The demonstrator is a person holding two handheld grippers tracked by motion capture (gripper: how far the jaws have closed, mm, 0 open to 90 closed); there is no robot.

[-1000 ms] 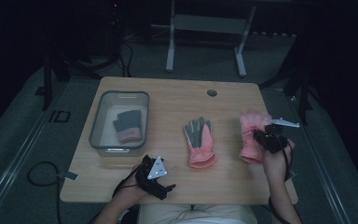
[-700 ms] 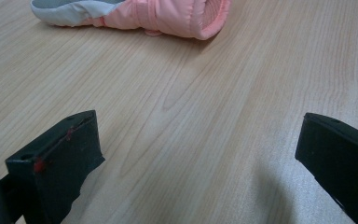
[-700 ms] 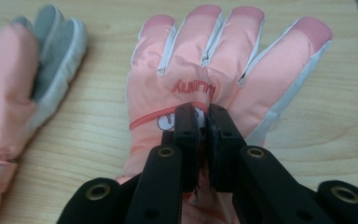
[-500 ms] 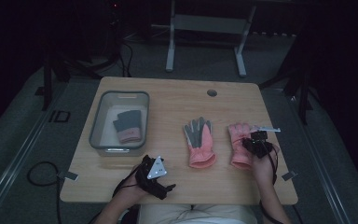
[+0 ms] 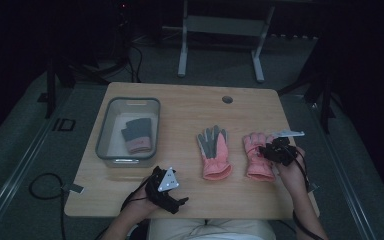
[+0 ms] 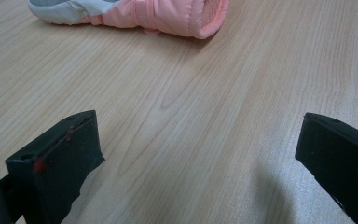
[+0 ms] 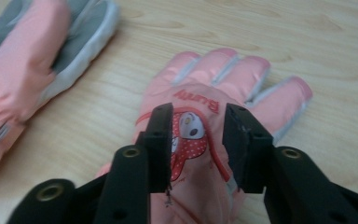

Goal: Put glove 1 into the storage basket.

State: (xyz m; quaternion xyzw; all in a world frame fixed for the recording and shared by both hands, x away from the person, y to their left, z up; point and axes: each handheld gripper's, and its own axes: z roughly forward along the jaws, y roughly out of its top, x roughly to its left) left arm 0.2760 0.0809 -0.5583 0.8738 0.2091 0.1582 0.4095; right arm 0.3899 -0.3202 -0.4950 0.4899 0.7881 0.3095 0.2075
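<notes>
While opening, right claw over pink glove

Left gripper view crops the pink glove at top

- a light wooden table spans the middle of the frame, its grain running lengthwise.
- a clear plastic bin with a grey rim sits on the left part of the table.
- a dark grey glove with a pink cuff lies flat inside the bin.
- a small dark round hole shows near the table's far edge, right of centre.
- a grey metal stand stands on the floor at the upper middle.
- a black cable loops on the floor at lower left.
</notes>
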